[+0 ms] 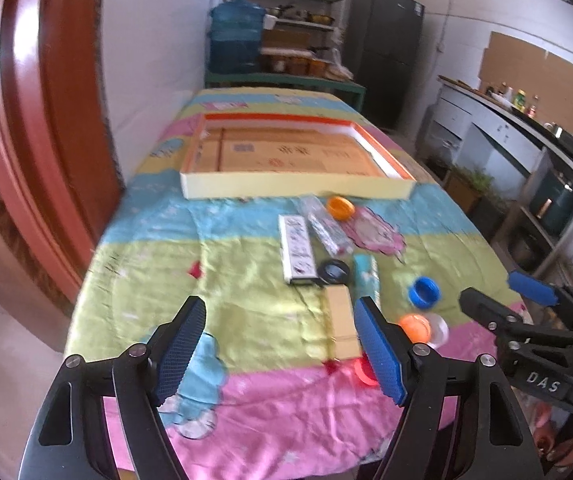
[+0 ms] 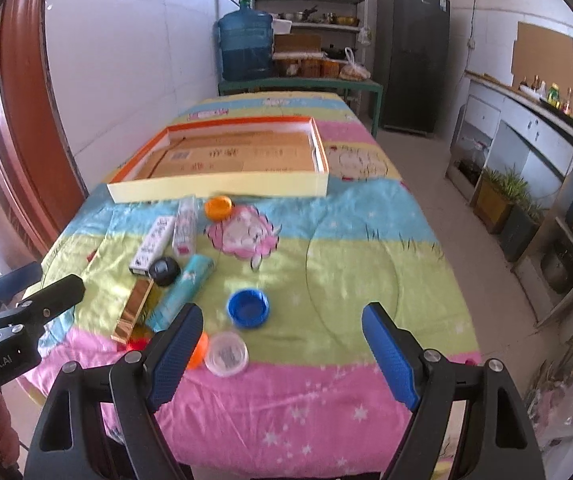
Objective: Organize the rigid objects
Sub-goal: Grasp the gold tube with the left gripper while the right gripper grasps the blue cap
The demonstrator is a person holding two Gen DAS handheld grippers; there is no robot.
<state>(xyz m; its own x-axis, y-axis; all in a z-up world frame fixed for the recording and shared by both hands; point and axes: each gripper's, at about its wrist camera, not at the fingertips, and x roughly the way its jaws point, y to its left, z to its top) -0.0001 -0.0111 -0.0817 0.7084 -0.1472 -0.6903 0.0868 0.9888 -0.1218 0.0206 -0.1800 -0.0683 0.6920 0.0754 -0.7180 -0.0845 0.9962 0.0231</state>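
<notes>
Red cap (image 1: 364,371) half-hidden behind left hand-held gripper (image 1: 280,354); both hand-held grippers agape, empty.

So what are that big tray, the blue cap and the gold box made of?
The big tray looks like matte cardboard: thin flat walls, an orange printed rim, brown card inside. The blue cap seems moulded plastic, evenly coloured with a slight sheen. The gold box is probably card with a metallic foil finish, since it reflects light; blur leaves that open.

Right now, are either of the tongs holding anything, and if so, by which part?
Nothing is held. The left tongs and right tongs are both open above the table, with no object between their fingers.
</notes>
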